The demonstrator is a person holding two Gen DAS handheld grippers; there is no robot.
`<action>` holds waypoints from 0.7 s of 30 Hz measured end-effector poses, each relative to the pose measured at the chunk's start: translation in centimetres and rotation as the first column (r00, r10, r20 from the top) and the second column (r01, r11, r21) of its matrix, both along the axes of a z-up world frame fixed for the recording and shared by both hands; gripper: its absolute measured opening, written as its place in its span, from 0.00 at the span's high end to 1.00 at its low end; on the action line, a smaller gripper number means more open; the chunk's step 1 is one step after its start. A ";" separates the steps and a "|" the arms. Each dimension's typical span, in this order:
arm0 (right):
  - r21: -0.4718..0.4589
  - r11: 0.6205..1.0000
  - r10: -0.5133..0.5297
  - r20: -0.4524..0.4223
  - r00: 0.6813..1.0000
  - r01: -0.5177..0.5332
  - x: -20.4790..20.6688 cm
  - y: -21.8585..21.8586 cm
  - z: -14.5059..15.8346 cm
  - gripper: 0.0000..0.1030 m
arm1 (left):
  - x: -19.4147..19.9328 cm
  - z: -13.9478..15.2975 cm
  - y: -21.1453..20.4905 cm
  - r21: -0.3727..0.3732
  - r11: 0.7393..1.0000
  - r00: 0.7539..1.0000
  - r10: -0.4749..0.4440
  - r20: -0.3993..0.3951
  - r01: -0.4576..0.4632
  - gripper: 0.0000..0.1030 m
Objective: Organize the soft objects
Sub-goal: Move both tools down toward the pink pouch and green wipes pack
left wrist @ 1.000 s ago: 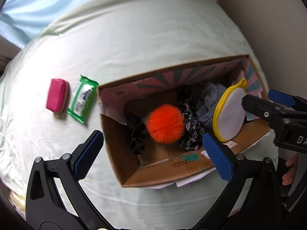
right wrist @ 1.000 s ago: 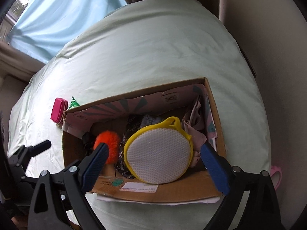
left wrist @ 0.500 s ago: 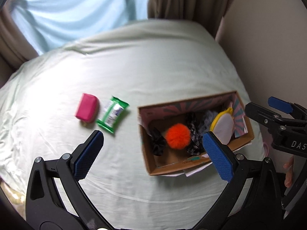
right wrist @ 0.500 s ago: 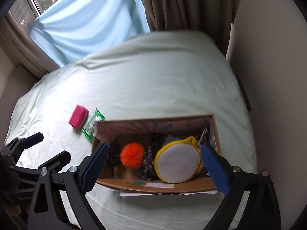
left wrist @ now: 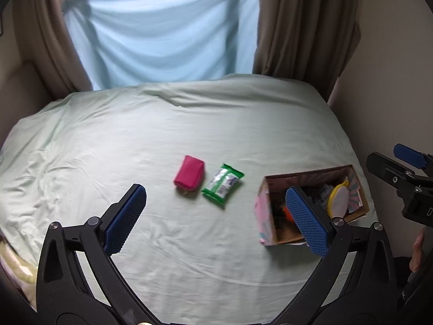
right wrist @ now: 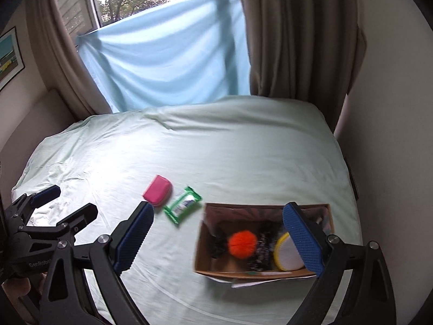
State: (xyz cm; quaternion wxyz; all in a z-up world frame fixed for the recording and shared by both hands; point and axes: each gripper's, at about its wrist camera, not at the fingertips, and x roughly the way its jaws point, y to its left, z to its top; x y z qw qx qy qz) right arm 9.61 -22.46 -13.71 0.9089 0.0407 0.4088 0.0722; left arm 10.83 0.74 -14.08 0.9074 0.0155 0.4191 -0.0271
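A cardboard box point(right wrist: 208, 249) point(left wrist: 263, 216) stands on the bed's near right part. Inside lie an orange pom-pom point(right wrist: 242, 244), dark fabric point(right wrist: 262, 246), and a yellow-rimmed white pad point(right wrist: 286, 253) point(left wrist: 338, 199). A pink pouch point(left wrist: 189, 172) point(right wrist: 158, 191) and a green wipes pack point(left wrist: 222, 184) point(right wrist: 183, 202) lie on the sheet left of the box. My left gripper point(left wrist: 216, 218) hangs open and empty above the bed, high over the sheet. My right gripper point(right wrist: 217, 241) is open and empty too, well above the box.
The pale green sheet point(right wrist: 216, 146) covers the whole bed. A light blue cloth point(right wrist: 167, 54) hangs over the window between brown curtains point(right wrist: 295, 35). A wall point(right wrist: 392, 135) runs close along the bed's right side. A hand point(left wrist: 418, 249) shows at the right edge.
Both grippers have pulled up and back from the box, so the whole bed, window and curtains now show. The box contents look unchanged. Both stay open.
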 end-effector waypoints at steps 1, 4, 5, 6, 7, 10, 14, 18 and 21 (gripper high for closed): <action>0.000 1.000 -0.001 0.014 1.000 0.001 -0.3 1.2 0.3 0.07 | -0.1 0.1 1.1 0.006 1.000 1.000 0.002 0.004 -0.002 0.00; 0.004 1.000 -0.004 0.029 1.000 0.004 -0.7 4.6 0.8 0.07 | -0.2 0.3 4.7 0.020 1.000 1.000 0.010 0.007 -0.010 0.00; 0.004 1.000 -0.005 0.032 0.999 0.005 -0.8 5.9 0.8 0.07 | -0.2 0.3 5.9 0.021 1.000 1.000 0.013 0.007 -0.013 0.00; 0.003 1.000 -0.005 0.035 0.999 0.005 -0.8 7.0 0.8 0.07 | -0.1 0.3 7.1 0.019 1.000 1.000 0.017 0.006 -0.017 0.00; 0.002 1.000 -0.005 0.037 0.999 0.004 -0.8 7.9 0.7 0.07 | -0.1 0.2 8.3 0.016 1.000 1.000 0.020 0.004 -0.020 0.00; -0.005 1.000 -0.021 0.043 0.999 0.022 -0.5 10.9 0.3 0.07 | 0.6 -0.5 11.7 0.013 1.000 1.000 0.019 -0.004 -0.018 0.00; 0.019 0.998 -0.054 0.026 0.998 0.054 0.6 14.1 -0.9 0.07 | 2.2 -1.8 15.8 0.016 1.000 1.000 0.010 -0.022 -0.010 0.00; 0.011 0.996 -0.084 0.025 0.996 0.084 2.2 16.9 -2.1 0.07 | 4.7 -3.4 18.8 0.015 1.000 0.999 -0.008 -0.038 0.009 0.00; 0.011 0.995 -0.104 0.022 0.994 0.104 3.8 18.6 -3.4 0.07 | 7.2 -5.2 20.4 0.025 0.999 0.998 -0.037 -0.054 0.038 0.00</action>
